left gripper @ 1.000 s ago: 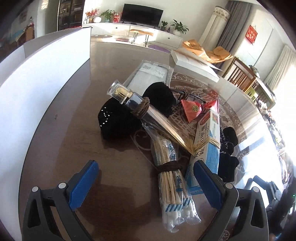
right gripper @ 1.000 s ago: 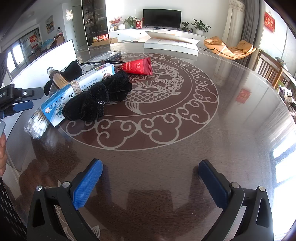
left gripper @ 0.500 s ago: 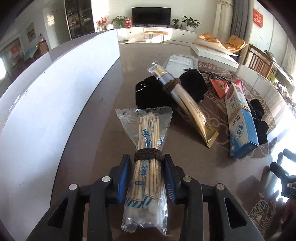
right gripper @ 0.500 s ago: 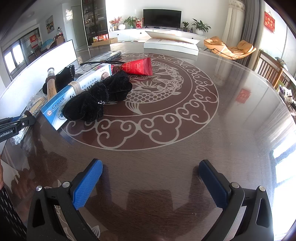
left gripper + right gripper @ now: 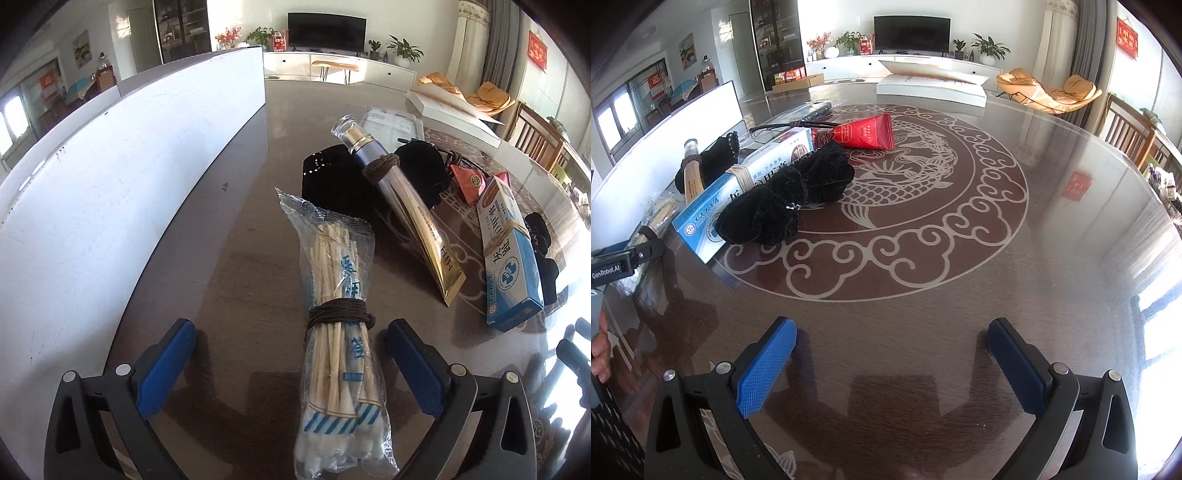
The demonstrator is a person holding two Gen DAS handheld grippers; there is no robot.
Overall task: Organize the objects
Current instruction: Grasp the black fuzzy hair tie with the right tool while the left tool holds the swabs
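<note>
Clear bag of cotton swabs (image 5: 340, 339) low in the frame, let go, left gripper (image 5: 291, 354) jaws just opened wide around it, right gripper (image 5: 892, 363) wide open over bare table (image 5: 1052, 236).

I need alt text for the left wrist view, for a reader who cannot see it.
A bag of cotton swabs, tied with brown cord, lies on the brown table between the open blue pads of the left hand-held gripper. Beyond it lie a gold tube, black cloth and a blue-white box; a white board stands left.

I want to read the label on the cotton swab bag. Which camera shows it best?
The left wrist view: the cotton swab bag lies close, unobstructed, print visible. The right wrist view shows only a small sliver at its left edge.
</note>
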